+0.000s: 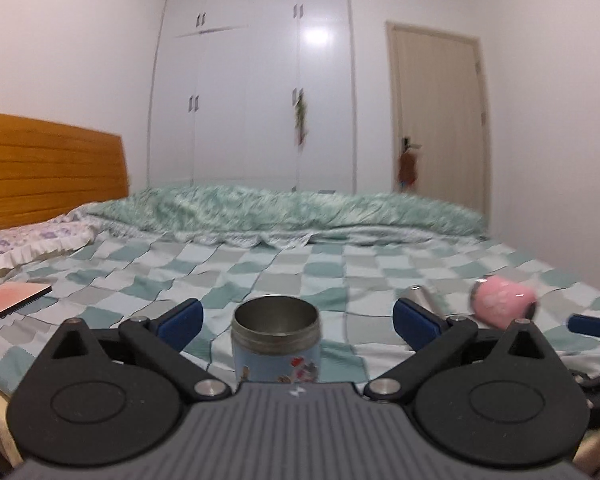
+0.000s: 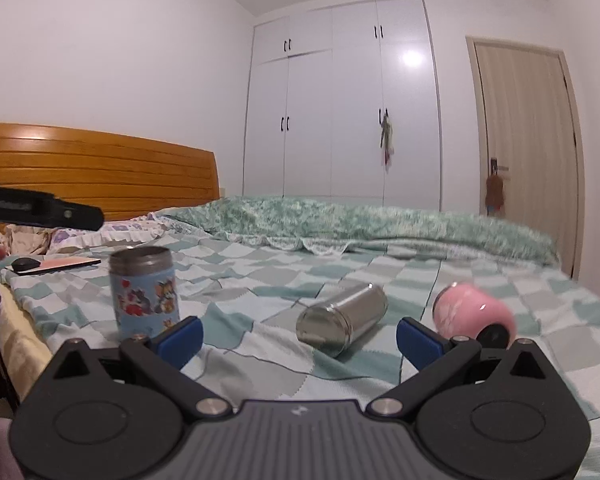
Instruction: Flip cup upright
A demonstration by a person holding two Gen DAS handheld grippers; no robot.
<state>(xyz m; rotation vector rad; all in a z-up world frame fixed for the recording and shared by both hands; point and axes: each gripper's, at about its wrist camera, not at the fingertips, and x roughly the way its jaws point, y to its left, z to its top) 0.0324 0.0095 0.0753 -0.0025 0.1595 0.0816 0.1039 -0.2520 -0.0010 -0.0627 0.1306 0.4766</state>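
Note:
A light-blue cartoon cup point(image 1: 276, 344) with a steel rim stands upright on the bed, open mouth up, between the wide-open fingers of my left gripper point(image 1: 298, 322), untouched. It also shows at the left of the right wrist view point(image 2: 144, 292). A steel cup point(image 2: 342, 320) lies on its side in front of my right gripper point(image 2: 299, 340), which is open and empty. A pink cup point(image 2: 474, 312) lies on its side at the right, just beyond the right fingertip point(image 2: 420, 342). In the left wrist view the steel cup point(image 1: 422, 298) and pink cup point(image 1: 504, 304) lie at the right.
The checkered green bedsheet point(image 2: 340, 264) covers the bed, with a rumpled green quilt point(image 2: 380, 220) behind. A pink-and-black flat object point(image 1: 8, 300) and a pillow point(image 1: 24, 240) lie at the left by the wooden headboard point(image 2: 100, 168). The bed's near edge point(image 2: 16, 344) drops at the left.

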